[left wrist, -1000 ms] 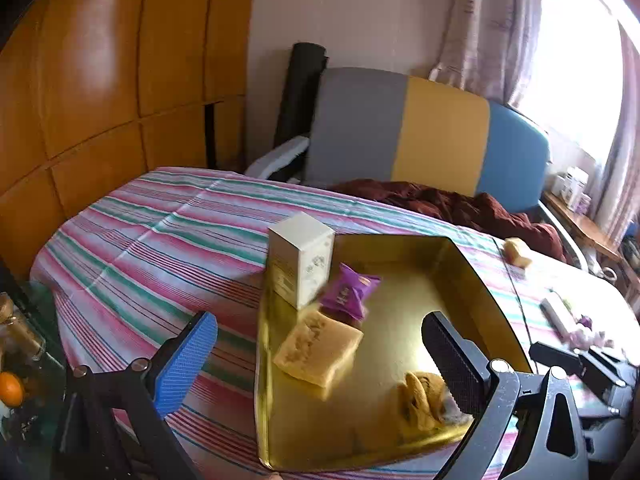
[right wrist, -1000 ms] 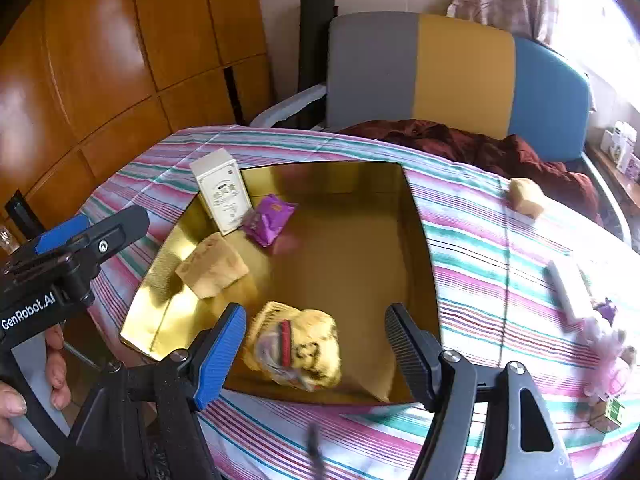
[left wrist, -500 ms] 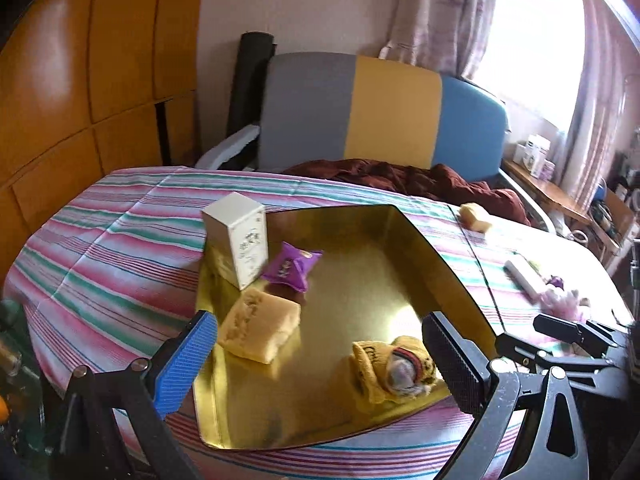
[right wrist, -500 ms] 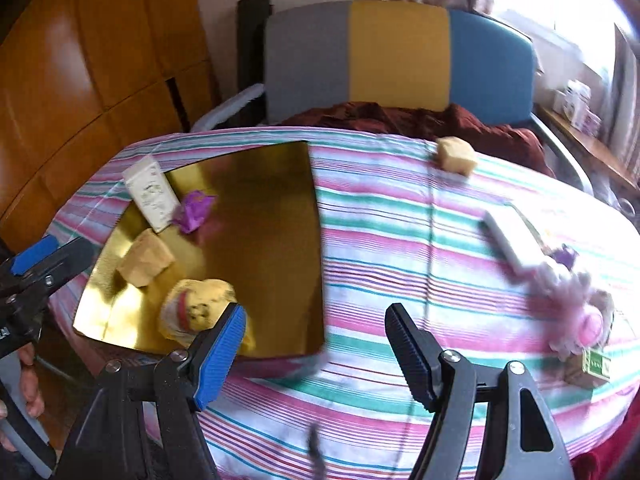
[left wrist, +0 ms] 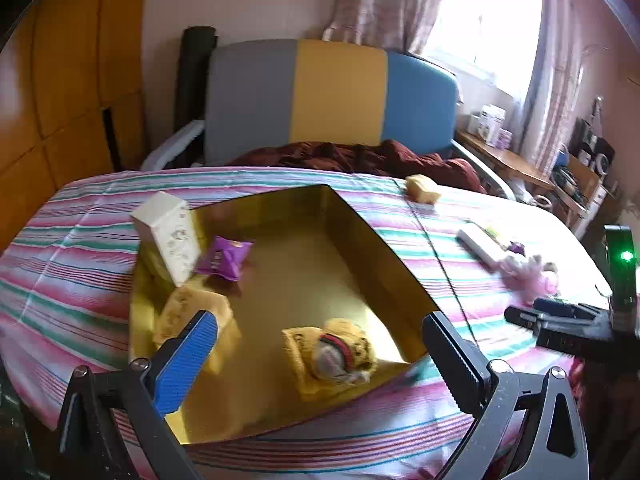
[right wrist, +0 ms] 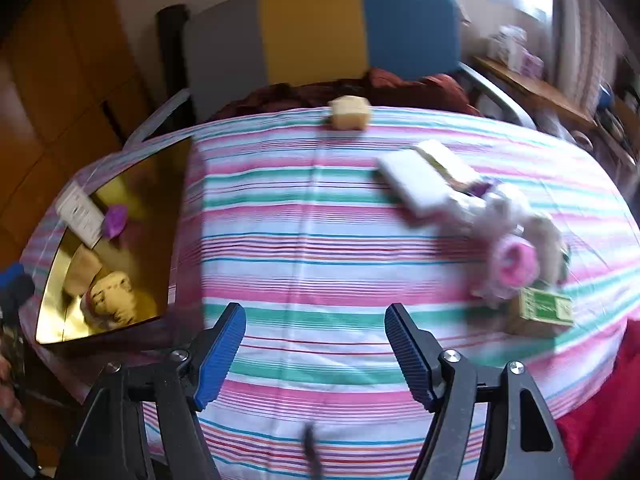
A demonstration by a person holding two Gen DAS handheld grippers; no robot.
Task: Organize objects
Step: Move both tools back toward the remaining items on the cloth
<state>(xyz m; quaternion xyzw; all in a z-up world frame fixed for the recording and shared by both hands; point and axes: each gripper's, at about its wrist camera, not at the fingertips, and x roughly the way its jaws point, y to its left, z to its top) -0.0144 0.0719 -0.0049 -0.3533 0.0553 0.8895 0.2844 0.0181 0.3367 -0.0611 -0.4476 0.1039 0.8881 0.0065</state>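
Both tongs empty, jaws apart: left tongs (left wrist: 320,356) hang over the near end of the gold tray (left wrist: 360,236), right tongs (right wrist: 316,356) over bare striped table (right wrist: 304,240).

Loose things left to sort, all on the table right of the tray:
- white flat box (right wrist: 416,188), looks stiff and light; take it across the short width.
- pink plush (right wrist: 516,256), soft, squashy, light; pinch the body, anywhere works. It lies touching the white box end.
- green carton (right wrist: 544,308), just beside the plush, small, rigid, likely light; grip the side faces.
- yellow block (right wrist: 348,114), far edge, well apart; looks spongy, squeeze mid-body.

Tray is a shallow, shiny, probably slippery floor. It holds:
- white box (left wrist: 168,236), upright, back left corner
- purple packet (left wrist: 224,260) beside it, crinkly
- yellow sponge (left wrist: 192,316) partly behind the left finger
- yellow pouch (left wrist: 332,352) near front.

The tray's right half is free.
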